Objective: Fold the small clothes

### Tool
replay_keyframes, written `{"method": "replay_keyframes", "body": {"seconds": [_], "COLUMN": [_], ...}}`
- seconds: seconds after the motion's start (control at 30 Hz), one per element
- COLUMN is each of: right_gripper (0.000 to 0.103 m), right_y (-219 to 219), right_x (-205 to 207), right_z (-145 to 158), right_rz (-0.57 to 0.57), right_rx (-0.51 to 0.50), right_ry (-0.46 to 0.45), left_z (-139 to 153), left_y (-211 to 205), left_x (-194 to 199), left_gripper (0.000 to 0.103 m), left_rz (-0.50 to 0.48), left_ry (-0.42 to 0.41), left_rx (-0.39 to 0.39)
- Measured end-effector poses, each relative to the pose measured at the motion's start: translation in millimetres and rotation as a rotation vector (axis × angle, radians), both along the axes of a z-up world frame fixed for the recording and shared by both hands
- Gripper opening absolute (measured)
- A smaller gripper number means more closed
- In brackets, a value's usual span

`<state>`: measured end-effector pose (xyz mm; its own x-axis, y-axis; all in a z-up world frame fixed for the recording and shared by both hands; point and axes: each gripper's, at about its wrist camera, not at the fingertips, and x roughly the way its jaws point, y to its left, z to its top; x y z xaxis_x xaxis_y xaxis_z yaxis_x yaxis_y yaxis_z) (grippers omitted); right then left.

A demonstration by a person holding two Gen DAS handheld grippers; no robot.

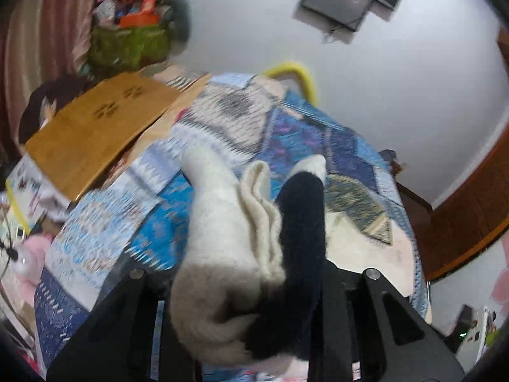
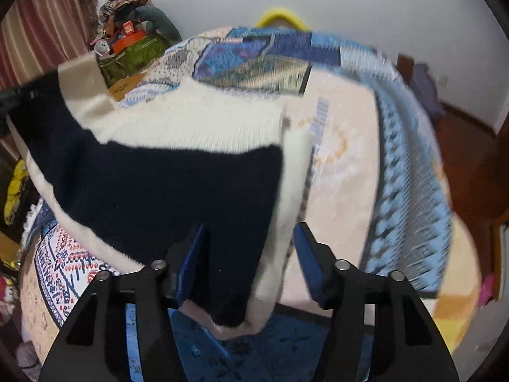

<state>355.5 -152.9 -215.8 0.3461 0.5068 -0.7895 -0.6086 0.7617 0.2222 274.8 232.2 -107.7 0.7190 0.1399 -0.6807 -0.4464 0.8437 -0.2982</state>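
Sweater [image 2: 178, 172] between both tongs' fingers.

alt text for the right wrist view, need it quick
A cream and navy knit garment hangs between the open blue pads of the right claw, its corner drooping toward the camera. Behind it lies a bed with a blue patchwork quilt, blurred by motion.

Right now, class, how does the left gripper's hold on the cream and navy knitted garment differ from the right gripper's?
The left gripper has a thick bunched wad of the cream and navy knitted garment filling the space between its fingers; the right gripper has only a thinner hanging corner there. The right gripper's blue pads stand visibly apart from the cloth; the left gripper's pads are hidden. Both work the same garment above the patterned blue quilt.
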Motion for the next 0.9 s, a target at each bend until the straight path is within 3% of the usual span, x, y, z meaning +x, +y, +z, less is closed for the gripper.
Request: {"method": "replay_keyframes", "body": {"seconds": [0.17,0.37,0.53,0.73,0.87,0.9], "right_gripper": [0.048,0.048,0.048,0.048,0.048,0.048], "right_y": [-2.2,-6.2,-15.0,-38.1,-55.1,-59.0], "right_x": [2.5,0.9,3.3,-3.5,-10.6,-13.4], "right_z": [-4.7,-4.9,-4.1,8.6,20.2,24.1], "right_rz": [-0.003,0.004,-0.001,-0.015,-0.035,-0.042], "right_rx": [0.043,0.058,0.084,0.083,0.071,0.062], "right_ry": [0.031,0.035,0.047,0.013,-0.020,-0.036], "left_z": [36.6,57.1,31.4,-22.2,-37.4,-39.3], "left_y": [-69.9,-164.6,-226.1,-259.5,-279.5,-281.4], "left_x": [42.1,89.6,103.3,93.2,67.3,61.7], "left_gripper": [0.027,0.027,0.027,0.027,0.032,0.038], "left_rz": [-0.134,-0.286,-0.407,-0.584,-0.690,-0.710], "left_ry": [-0.050,-0.080,-0.034,0.118,0.179,0.187], "left_rx": [0.075,0.163,0.206,0.193,0.280,0.298]}}
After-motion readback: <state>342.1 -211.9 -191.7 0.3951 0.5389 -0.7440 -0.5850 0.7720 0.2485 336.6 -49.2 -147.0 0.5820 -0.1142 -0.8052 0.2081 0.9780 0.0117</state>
